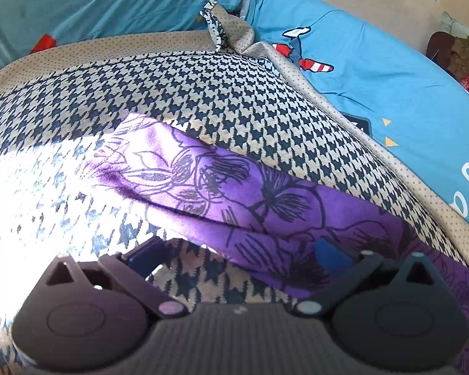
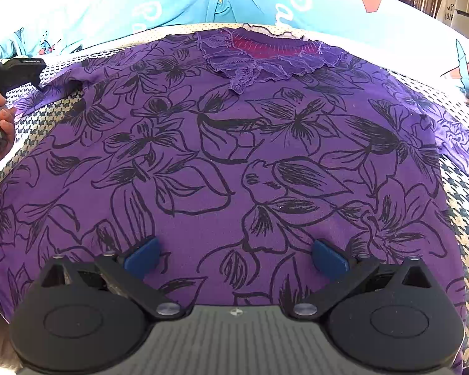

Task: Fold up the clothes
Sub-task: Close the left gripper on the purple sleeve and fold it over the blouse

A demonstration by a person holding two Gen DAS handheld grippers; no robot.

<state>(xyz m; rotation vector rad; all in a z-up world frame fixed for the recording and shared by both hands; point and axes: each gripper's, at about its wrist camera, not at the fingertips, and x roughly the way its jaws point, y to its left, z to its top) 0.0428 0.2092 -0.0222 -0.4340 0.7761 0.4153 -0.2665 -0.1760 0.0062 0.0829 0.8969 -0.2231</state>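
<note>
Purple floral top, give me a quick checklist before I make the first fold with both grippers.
1. Purple floral top spread flat, lace neckline far side: ok.
2. Right gripper open above the near hem: ok.
3. Left gripper open at the top's sleeve edge: ok.
4. Sleeve fabric actually between the left fingers: cannot tell.
5. Houndstooth blanket underneath lies smooth: ok, apart from one raised corner.

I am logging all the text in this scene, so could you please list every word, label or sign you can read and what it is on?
"Pa", then cut off: white script on the blue bedsheet.
Further white script on the bedsheet, left wrist view: only loops, unreadable.
Small white brand lettering on the left gripper: too small to read.
Signs on the grey cabinet: blurred.
The purple floral blouse shows no readable text.
</note>
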